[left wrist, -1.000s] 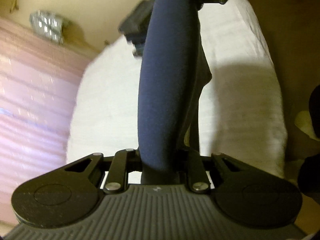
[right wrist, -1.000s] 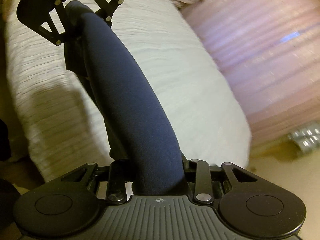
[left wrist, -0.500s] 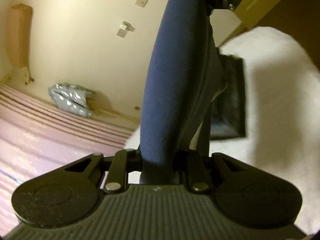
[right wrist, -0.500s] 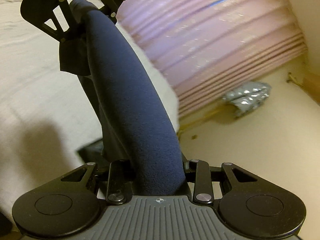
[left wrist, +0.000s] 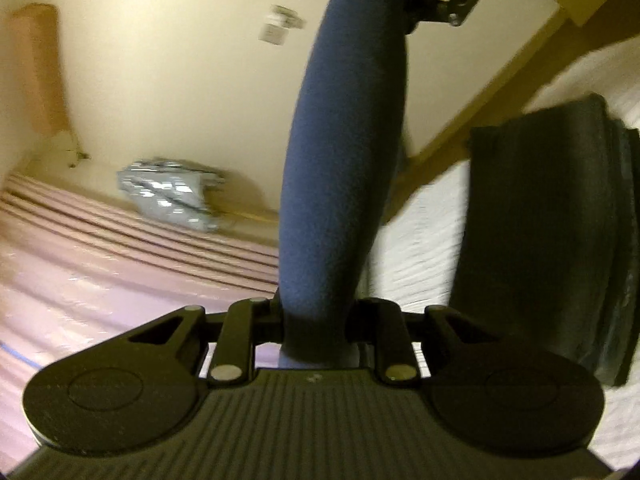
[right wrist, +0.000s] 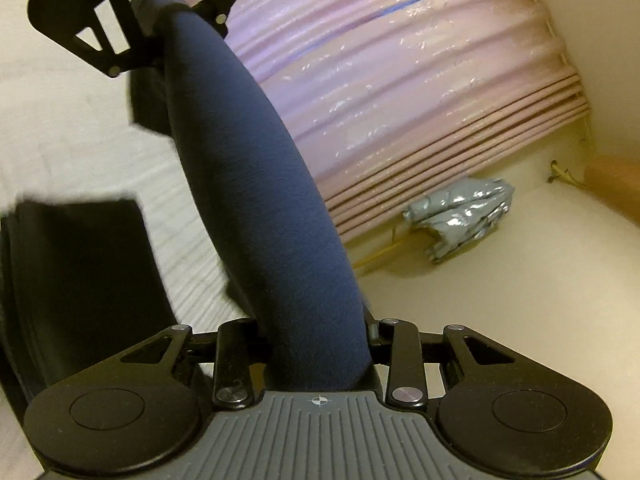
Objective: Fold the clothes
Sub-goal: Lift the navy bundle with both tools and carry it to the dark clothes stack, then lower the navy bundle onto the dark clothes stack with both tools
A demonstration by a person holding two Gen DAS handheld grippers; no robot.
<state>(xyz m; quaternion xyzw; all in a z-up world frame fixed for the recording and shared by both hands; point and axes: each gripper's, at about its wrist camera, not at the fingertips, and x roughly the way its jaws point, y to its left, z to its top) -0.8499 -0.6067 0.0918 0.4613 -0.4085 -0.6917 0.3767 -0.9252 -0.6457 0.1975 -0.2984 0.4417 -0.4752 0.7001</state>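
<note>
A white ribbed bedcover (left wrist: 420,240) carries a stack of folded dark clothes (left wrist: 540,240), near a navy soft-knit garment (right wrist: 260,200) strung in the air as a rolled band between both tools. Left gripper (left wrist: 314,344) and right gripper (right wrist: 320,364) each clench one end. It appears light, limp and non-slip, best held by its ends.

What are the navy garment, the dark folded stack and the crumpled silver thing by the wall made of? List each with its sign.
Navy garment: soft matte knit, perhaps fleece or jersey; fuzzy nap.
Dark folded stack: fabric, layered edges; weave blurred.
Crumpled silver thing: shiny foil or metallised plastic; bright creased glints.
</note>
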